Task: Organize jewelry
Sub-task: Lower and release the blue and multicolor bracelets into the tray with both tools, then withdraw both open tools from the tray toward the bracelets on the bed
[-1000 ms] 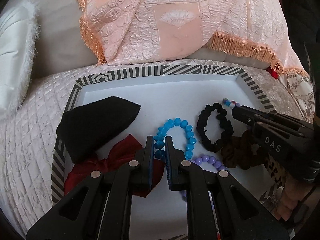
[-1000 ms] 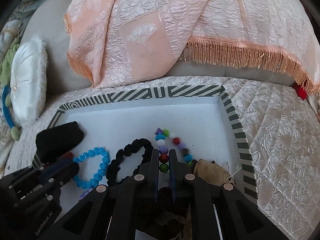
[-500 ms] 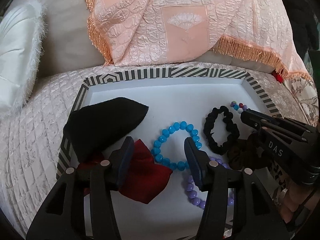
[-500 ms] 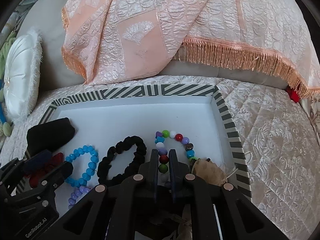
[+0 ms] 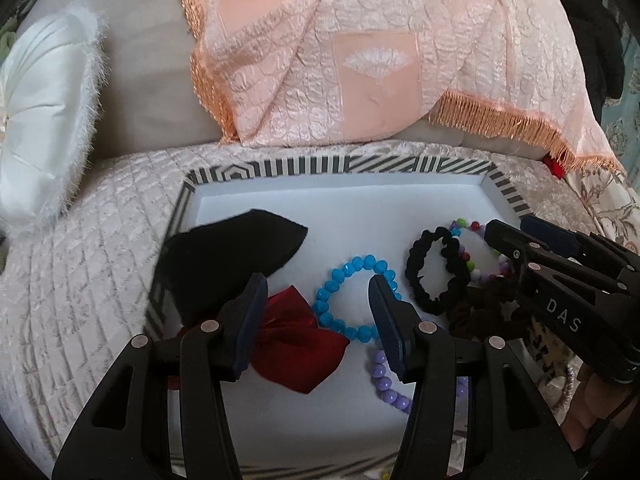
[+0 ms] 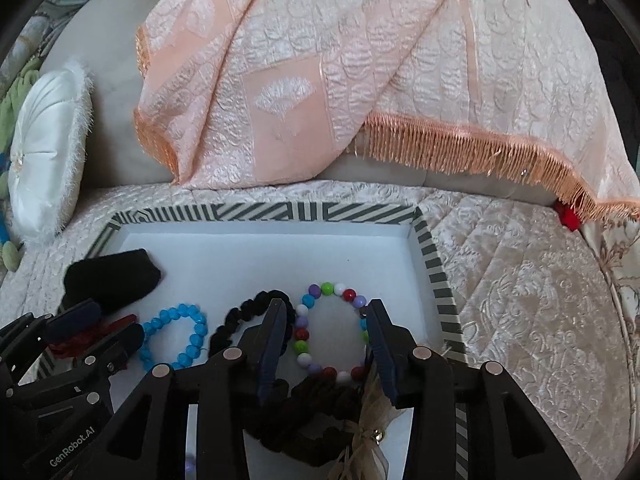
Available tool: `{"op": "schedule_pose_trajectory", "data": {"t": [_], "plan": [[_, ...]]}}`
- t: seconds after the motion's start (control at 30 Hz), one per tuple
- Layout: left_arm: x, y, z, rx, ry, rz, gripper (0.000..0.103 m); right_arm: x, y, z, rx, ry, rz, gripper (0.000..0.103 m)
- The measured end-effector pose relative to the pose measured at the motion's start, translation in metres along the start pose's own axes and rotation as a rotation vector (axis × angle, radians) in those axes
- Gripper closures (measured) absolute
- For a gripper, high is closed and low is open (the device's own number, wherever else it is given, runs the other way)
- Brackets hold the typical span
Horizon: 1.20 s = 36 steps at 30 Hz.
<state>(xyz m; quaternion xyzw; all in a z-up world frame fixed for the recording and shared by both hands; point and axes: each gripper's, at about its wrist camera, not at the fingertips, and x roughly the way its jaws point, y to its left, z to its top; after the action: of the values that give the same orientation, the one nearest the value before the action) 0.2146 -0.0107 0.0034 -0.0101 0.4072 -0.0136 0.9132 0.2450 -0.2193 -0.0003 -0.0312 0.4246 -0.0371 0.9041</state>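
Observation:
A white tray with a striped rim (image 5: pixel 280 166) (image 6: pixel 256 214) lies on the quilted sofa seat. In it lie a black felt piece (image 5: pixel 232 252) (image 6: pixel 112 276), a red bow (image 5: pixel 296 340), a blue bead bracelet (image 5: pixel 352 300) (image 6: pixel 176 336), a purple bead bracelet (image 5: pixel 384 384), a black scrunchie (image 5: pixel 436 272) (image 6: pixel 244 312), a multicoloured bead bracelet (image 6: pixel 332 332) and a brown scrunchie (image 6: pixel 316 412). My left gripper (image 5: pixel 318 304) is open above the red bow and blue bracelet. My right gripper (image 6: pixel 326 332) is open around the multicoloured bracelet.
A peach fringed throw (image 5: pixel 360 60) (image 6: pixel 360 60) drapes over the sofa back behind the tray. A white round cushion (image 5: pixel 44 120) (image 6: pixel 44 148) stands at the left. A small red object (image 6: pixel 568 216) sits under the fringe at the right.
Both grippers have opened: the left first, letting go of the blue bracelet, the right just now, letting go of the multicoloured bracelet. Both views have pulled back slightly.

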Motion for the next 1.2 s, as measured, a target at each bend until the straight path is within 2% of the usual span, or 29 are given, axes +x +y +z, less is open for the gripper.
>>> {"op": "schedule_pose_trajectory", "data": {"t": [0.23,0.37,0.5,0.63,0.73,0.87,0.97,1.03,1.1,1.2], "plan": [[-0.036,0.011,-0.005,-0.022,-0.039,-0.002,0.050,-0.042,0.005,-0.001,-0.022,-0.049,0.002,0.063],[-0.057,0.019,-0.027,-0.013,-0.047,-0.016,0.043,-0.084,0.001,-0.024,-0.019,-0.072,0.027,0.063],[-0.068,0.028,-0.051,-0.011,-0.005,-0.018,0.043,-0.112,-0.012,-0.055,0.010,-0.059,0.066,0.063],[-0.084,0.038,-0.078,-0.032,0.020,-0.016,0.043,-0.126,-0.038,-0.103,0.061,0.027,0.093,0.063],[-0.087,0.037,-0.096,-0.029,0.059,-0.048,0.043,-0.125,-0.053,-0.132,0.086,0.115,0.105,0.063],[-0.084,0.021,-0.108,0.068,0.078,-0.037,0.043,-0.111,-0.052,-0.153,0.006,0.197,0.079,0.062],[-0.080,0.019,-0.107,0.064,0.084,-0.025,0.043,-0.095,-0.048,-0.163,-0.055,0.259,0.067,0.061],[-0.078,0.019,-0.106,0.057,0.081,-0.012,0.043,-0.098,-0.044,-0.166,-0.102,0.215,0.040,0.050],[-0.078,0.017,-0.105,0.068,0.064,0.017,0.043,-0.095,-0.039,-0.167,-0.123,0.202,-0.003,0.043],[-0.084,0.012,-0.103,0.088,0.017,0.058,0.043,-0.091,-0.041,-0.166,-0.097,0.193,-0.063,0.023]]}}
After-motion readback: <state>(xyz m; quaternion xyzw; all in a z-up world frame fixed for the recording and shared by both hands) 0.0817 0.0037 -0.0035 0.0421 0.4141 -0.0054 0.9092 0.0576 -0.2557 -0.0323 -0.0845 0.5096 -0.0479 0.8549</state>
